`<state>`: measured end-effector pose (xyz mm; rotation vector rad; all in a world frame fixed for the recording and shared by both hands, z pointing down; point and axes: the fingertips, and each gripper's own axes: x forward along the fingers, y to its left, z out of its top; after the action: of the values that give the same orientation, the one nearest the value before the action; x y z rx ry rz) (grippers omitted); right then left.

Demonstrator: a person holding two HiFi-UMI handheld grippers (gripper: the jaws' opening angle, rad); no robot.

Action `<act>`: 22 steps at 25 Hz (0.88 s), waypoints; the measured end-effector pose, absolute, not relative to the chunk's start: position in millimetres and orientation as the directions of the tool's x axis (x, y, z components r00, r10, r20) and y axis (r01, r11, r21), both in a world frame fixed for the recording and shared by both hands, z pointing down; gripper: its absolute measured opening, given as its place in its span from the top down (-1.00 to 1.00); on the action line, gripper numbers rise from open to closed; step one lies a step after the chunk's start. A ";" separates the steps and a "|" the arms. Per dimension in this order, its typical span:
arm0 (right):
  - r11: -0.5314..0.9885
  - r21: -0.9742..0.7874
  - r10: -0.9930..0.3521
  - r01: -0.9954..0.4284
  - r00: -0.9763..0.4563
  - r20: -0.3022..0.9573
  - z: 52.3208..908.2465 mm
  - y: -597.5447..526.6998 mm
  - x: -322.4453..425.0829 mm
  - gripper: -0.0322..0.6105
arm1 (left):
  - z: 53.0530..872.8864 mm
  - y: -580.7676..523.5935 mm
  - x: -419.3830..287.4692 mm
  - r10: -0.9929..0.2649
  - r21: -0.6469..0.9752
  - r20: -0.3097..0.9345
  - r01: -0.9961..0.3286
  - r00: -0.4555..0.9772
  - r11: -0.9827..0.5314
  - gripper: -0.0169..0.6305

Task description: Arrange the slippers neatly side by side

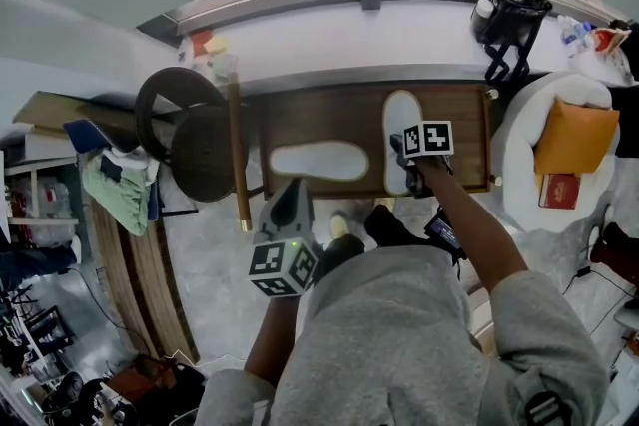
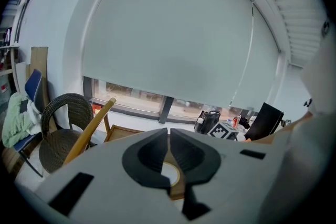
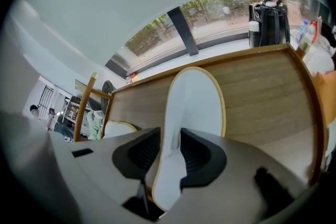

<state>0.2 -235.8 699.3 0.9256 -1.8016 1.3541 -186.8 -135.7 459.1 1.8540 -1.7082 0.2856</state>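
Two white slippers lie on a low wooden table [image 1: 469, 130]. One slipper [image 1: 318, 161] lies crosswise at the left. The other slipper [image 1: 401, 115] points away from me at the right, also seen in the right gripper view [image 3: 195, 105]. My right gripper [image 1: 406, 173] is at that slipper's near end, its jaws [image 3: 170, 152] open with the slipper's raised edge between them. My left gripper [image 1: 292, 200] hovers just in front of the crosswise slipper; its jaws [image 2: 169, 150] are shut with nothing between them.
A round wicker chair [image 1: 190, 140] and a leaning wooden pole [image 1: 238, 160] stand left of the table. A black bag [image 1: 509, 20] sits on the sill behind. A white seat with an orange cushion [image 1: 574, 140] is on the right. My legs are at the table's front.
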 end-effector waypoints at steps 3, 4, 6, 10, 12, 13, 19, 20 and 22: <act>0.261 -0.471 -0.139 -0.843 -0.515 0.846 688.9 -236.3 -1.2 0.47 | 462.1 -138.5 -186.9 -0.830 0.277 0.533 -0.961 0.163 -0.012 0.86; 0.280 -0.466 -0.144 -0.839 -0.517 0.844 684.0 -236.7 -0.6 0.45 | 463.3 -139.4 -186.1 -0.830 0.277 0.532 -0.961 0.168 -0.017 0.86; 0.323 -0.454 -0.165 -0.831 -0.521 0.837 671.9 -236.6 1.7 0.43 | 466.7 -140.4 -184.0 -0.828 0.277 0.532 -0.960 0.177 -0.028 0.86; 0.417 -0.406 -0.251 -0.813 -0.532 0.809 638.9 -242.5 7.3 0.43 | 473.8 -143.8 -182.7 -0.821 0.274 0.537 -0.961 0.196 -0.051 0.86; 0.466 -0.367 -0.301 -0.805 -0.534 0.790 621.4 -244.5 12.5 0.43 | 477.5 -143.5 -181.2 -0.817 0.268 0.538 -0.961 0.206 -0.066 0.86; 0.490 -0.345 -0.326 -0.800 -0.535 0.779 613.1 -243.9 15.7 0.43 | 479.7 -142.6 -180.0 -0.815 0.263 0.540 -0.962 0.212 -0.076 0.86; 0.574 -0.277 -0.483 -0.770 -0.592 0.645 556.9 -233.3 28.3 0.45 | 500.8 -138.9 -172.7 -0.780 0.168 0.574 -0.968 0.251 -0.188 0.86; 0.577 -0.272 -0.509 -0.770 -0.600 0.618 546.7 -231.4 28.8 0.51 | 505.3 -138.0 -172.7 -0.771 0.137 0.584 -0.967 0.254 -0.214 0.86; 0.585 -0.242 -0.559 -0.774 -0.600 0.572 529.0 -227.8 31.6 0.67 | 514.5 -136.6 -171.3 -0.755 0.075 0.602 -0.960 0.261 -0.271 0.86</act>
<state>31.6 -227.8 529.0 1.0678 -2.3777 0.6650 -171.3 -136.6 514.5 2.1093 -1.5538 0.6415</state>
